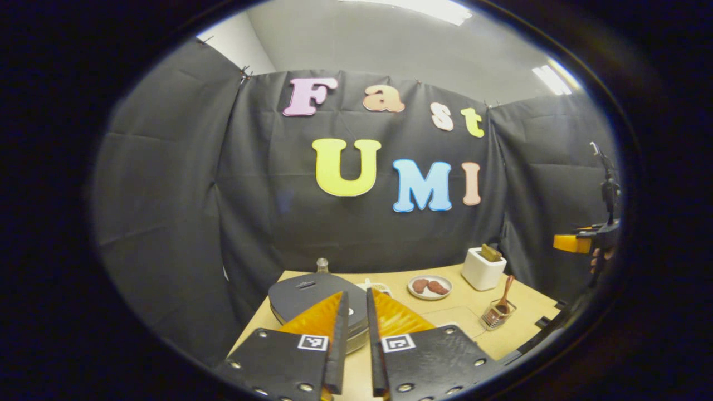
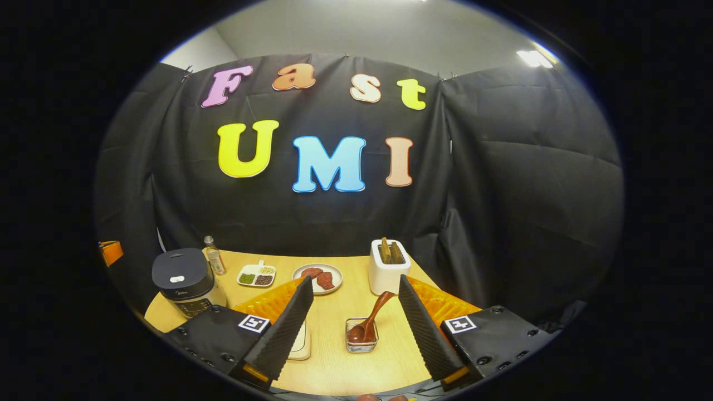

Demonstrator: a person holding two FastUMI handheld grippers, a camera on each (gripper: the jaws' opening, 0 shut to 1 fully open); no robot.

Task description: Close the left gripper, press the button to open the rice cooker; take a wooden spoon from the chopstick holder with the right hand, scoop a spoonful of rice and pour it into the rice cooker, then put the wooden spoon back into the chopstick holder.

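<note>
Wood is what you'll be gripping soon: the spoon (image 2: 372,320) stands tilted in the holder (image 2: 361,336), bowl down, handle leaning up toward the toaster (image 2: 388,267). It looks light and stiff, and a smooth, slim handle like that can twist between the fingers, so I'd take it on the upper handle, well clear of the holder's rim. The holder looks light too and may tip or drag if you pull sideways; lifting along the handle's line seems safer.

Your right gripper (image 2: 356,303) hangs wide open above the near edge of the table (image 2: 334,362), holding nothing, the spoon framed between its fingers.

Your left gripper (image 1: 356,312) is nearly closed, just a thin slit between the fingers, nothing in it, poised over the cooker (image 1: 312,298) at the table's left edge. Lid still down, so the button press is your job now. The cooker looks heavy enough to stay put under a firm push.
</note>
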